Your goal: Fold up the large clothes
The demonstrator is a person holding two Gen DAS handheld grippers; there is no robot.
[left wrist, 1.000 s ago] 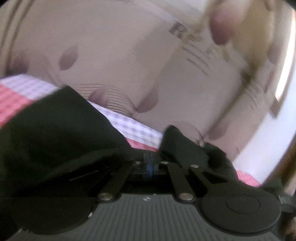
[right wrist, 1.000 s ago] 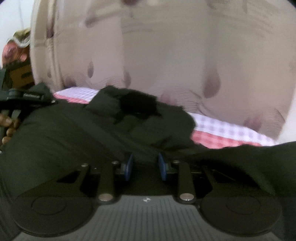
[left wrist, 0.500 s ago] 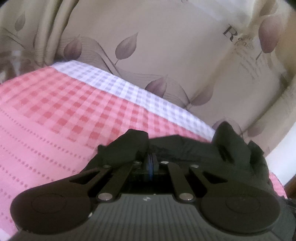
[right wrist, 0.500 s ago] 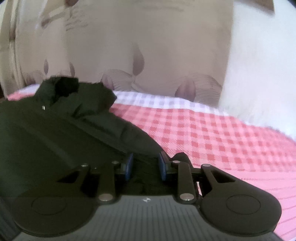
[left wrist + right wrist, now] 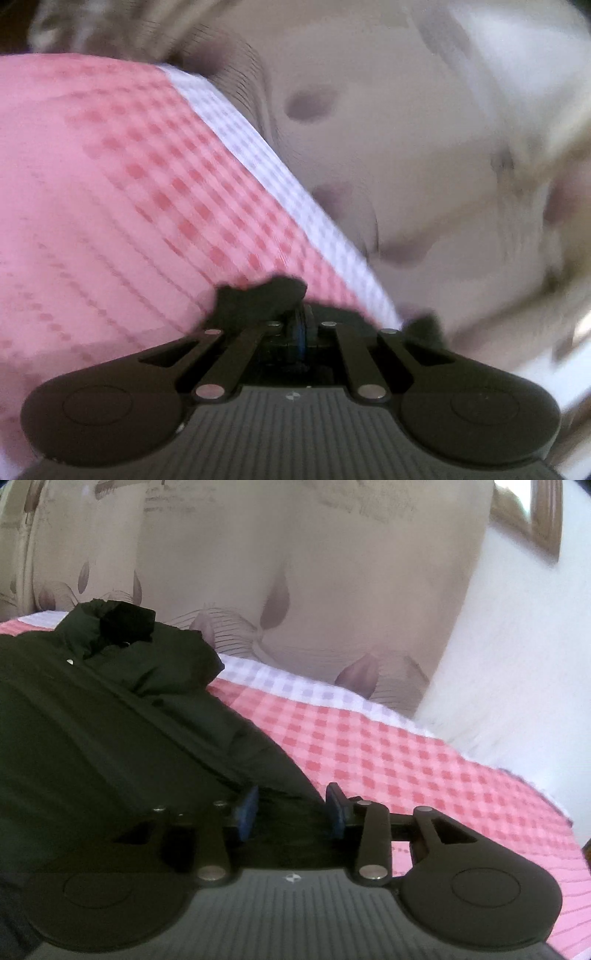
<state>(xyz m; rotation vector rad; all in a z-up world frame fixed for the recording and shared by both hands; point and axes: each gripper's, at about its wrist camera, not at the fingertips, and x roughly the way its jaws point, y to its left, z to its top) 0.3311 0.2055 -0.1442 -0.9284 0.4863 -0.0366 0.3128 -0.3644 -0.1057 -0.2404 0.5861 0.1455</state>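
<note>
Left gripper point(image 5: 303, 320): clamping a fold of the dark green padded jacket point(image 5: 110, 716).
Right gripper point(image 5: 291, 808): opening, jacket edge lying between the pads.
Jacket: lying on the pink checked bedsheet point(image 5: 388, 753).
Risk: the released edge may be springing open.

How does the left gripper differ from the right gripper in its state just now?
The left gripper is shut, its blue pads pinching a bit of the dark garment; the right gripper has its jaws opening, the garment's edge lying between them. The left view is blurred; the right is sharp. Both are above the pink checked bedsheet.
</note>
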